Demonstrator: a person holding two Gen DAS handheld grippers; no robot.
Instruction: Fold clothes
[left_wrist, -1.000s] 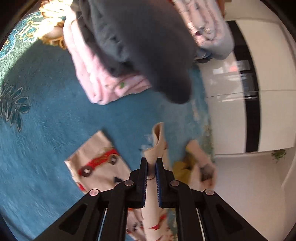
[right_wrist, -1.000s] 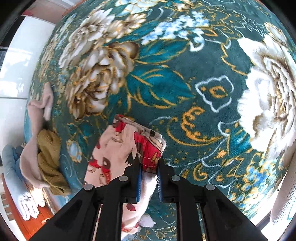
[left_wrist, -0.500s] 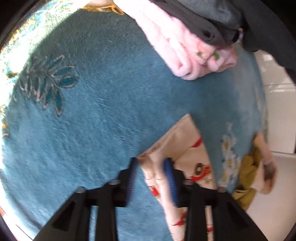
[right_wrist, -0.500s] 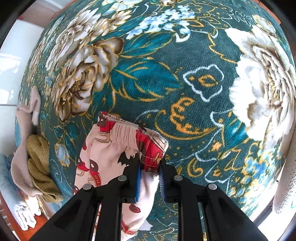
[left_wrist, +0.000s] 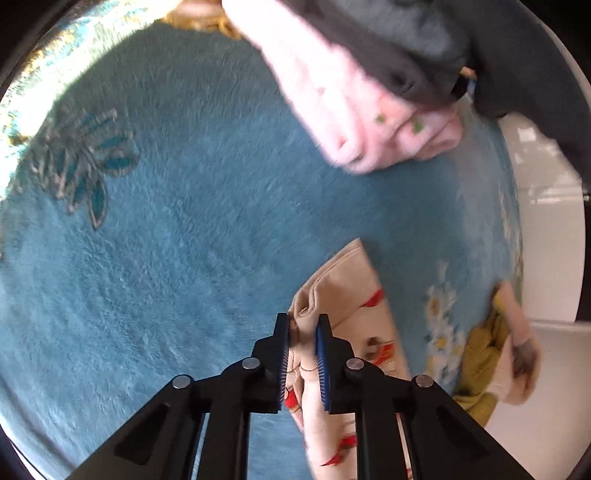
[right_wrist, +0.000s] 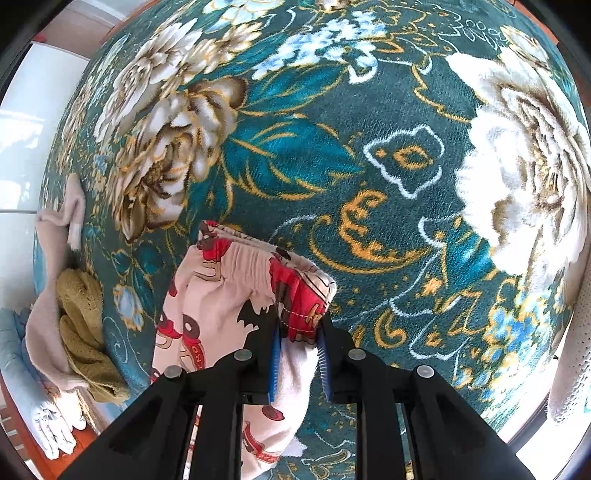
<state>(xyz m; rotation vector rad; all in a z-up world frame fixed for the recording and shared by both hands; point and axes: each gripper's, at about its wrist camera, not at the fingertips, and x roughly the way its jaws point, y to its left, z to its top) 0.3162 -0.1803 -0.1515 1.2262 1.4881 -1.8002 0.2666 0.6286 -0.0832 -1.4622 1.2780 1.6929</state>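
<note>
A cream garment printed with red cars (left_wrist: 354, 295) lies on the blue-green floral rug (left_wrist: 166, 240). My left gripper (left_wrist: 303, 347) is shut on a raised fold at the garment's near edge, and the cloth bunches between the blue pads. In the right wrist view the same garment (right_wrist: 221, 295) shows its gathered elastic waistband. My right gripper (right_wrist: 298, 347) is shut on the red-printed waistband corner, which stands slightly off the rug (right_wrist: 369, 110). The rest of the garment hangs down under the fingers, out of sight.
A folded pink garment (left_wrist: 362, 110) with a dark grey one (left_wrist: 424, 44) on top lies at the rug's far side. Ochre cloth (right_wrist: 85, 314) and beige cloth (right_wrist: 48, 258) are crumpled at the rug's edge by the white floor (left_wrist: 546, 240). A white knit (right_wrist: 569, 350) hangs at right.
The left gripper let go of the upright strip of cloth, opened wide over the garment's edge, then closed on a fold there. The right gripper kept its hold on the waistband and barely moved.
</note>
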